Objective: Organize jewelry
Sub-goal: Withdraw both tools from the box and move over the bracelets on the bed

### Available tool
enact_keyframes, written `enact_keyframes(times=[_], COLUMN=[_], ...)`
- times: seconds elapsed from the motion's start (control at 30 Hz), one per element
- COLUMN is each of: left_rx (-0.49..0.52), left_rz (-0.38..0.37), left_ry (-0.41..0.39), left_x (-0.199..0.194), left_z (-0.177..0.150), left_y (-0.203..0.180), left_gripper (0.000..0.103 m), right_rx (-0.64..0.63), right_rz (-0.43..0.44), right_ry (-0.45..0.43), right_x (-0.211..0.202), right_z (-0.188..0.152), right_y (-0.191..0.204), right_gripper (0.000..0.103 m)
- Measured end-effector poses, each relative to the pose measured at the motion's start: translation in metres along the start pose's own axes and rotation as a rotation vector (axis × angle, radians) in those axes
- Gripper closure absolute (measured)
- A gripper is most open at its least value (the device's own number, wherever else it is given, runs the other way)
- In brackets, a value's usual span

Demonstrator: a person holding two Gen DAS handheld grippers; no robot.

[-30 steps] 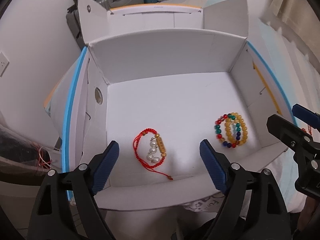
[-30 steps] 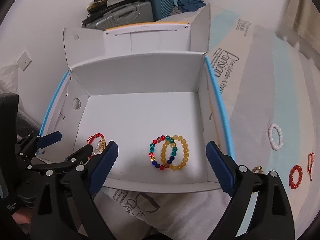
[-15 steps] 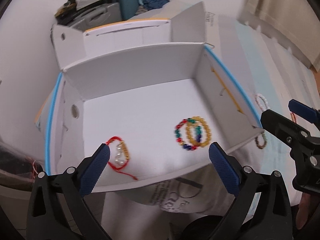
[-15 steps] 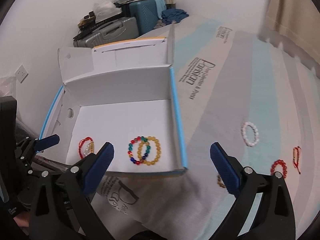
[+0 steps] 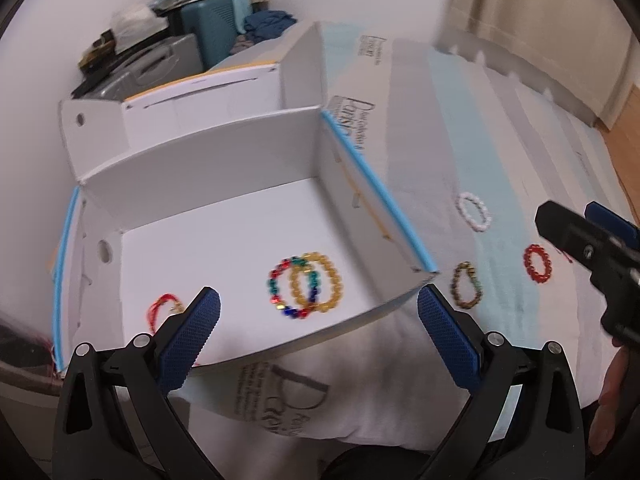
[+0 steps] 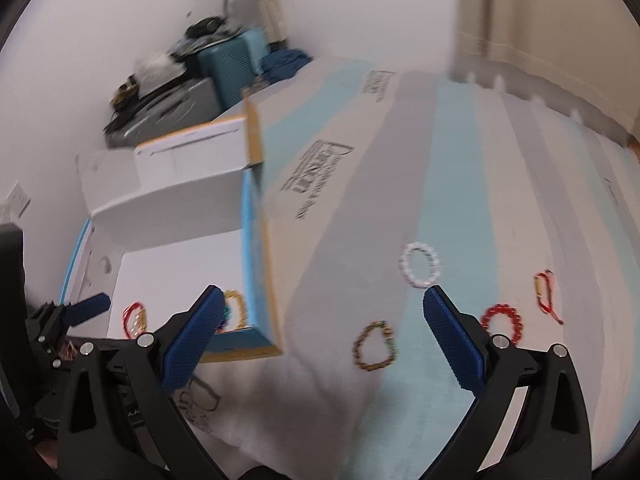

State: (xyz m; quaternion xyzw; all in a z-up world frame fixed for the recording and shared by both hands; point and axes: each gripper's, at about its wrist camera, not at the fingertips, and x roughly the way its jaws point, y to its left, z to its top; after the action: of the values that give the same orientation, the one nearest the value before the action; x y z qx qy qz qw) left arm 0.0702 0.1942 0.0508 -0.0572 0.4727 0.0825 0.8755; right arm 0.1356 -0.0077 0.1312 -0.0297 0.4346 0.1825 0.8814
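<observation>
Between the left tongs' pads: left gripper (image 5: 318,328) spread wide, nothing held — the white box's (image 5: 224,216) near edge lies below the gap
Left of the left tongs' right pad: amber bead bracelet (image 5: 316,282) overlapping a multicoloured bead bracelet (image 5: 290,288) on the box floor
Beside the left tongs' left pad: red cord bracelet with pearls (image 5: 162,310), partly hidden behind that pad, also in the box
Just right of the left tongs' right pad: brown-green bead bracelet (image 5: 466,285) on the striped cover (image 5: 460,128), outside the box's blue-edged wall
Farther right of the left tongs: white bead bracelet (image 5: 474,212) and red bead bracelet (image 5: 538,262), both on the cover, well apart from the box
Between the right tongs' pads: right gripper (image 6: 322,338) standing wide apart, empty — the brown-green bracelet lies on the cover in the gap, untouched
Above the right tongs' right pad: white bracelet, just beyond the tip
Right of the right tongs' right pad: red bead bracelet, touching the pad's outline in view, and past it a red cord bracelet (image 6: 546,294)
Left of the right tongs: box corner, the left tongs at the frame edge
Sharpness: right view blurred
</observation>
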Motion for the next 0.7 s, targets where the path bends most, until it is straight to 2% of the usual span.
enact_keyframes(times=[0.47, 0.7], left_rx=[0.114, 0.138], left_rz=[-0.071, -0.111], left_ry=[-0.013, -0.007], left_x=[0.017, 0.036], left_z=[0.002, -0.003], left_y=[-0.087, -0.122], left_gripper=[0.006, 0.006], right_rx=[0.096, 0.134], right_rz=[-0.101, -0.141], right_ry=[-0.012, 0.002], right_x=[-0.010, -0.006], right_z=[-0.012, -0.022], right_y=[-0.090, -0.131], right_gripper=[0.008, 0.008])
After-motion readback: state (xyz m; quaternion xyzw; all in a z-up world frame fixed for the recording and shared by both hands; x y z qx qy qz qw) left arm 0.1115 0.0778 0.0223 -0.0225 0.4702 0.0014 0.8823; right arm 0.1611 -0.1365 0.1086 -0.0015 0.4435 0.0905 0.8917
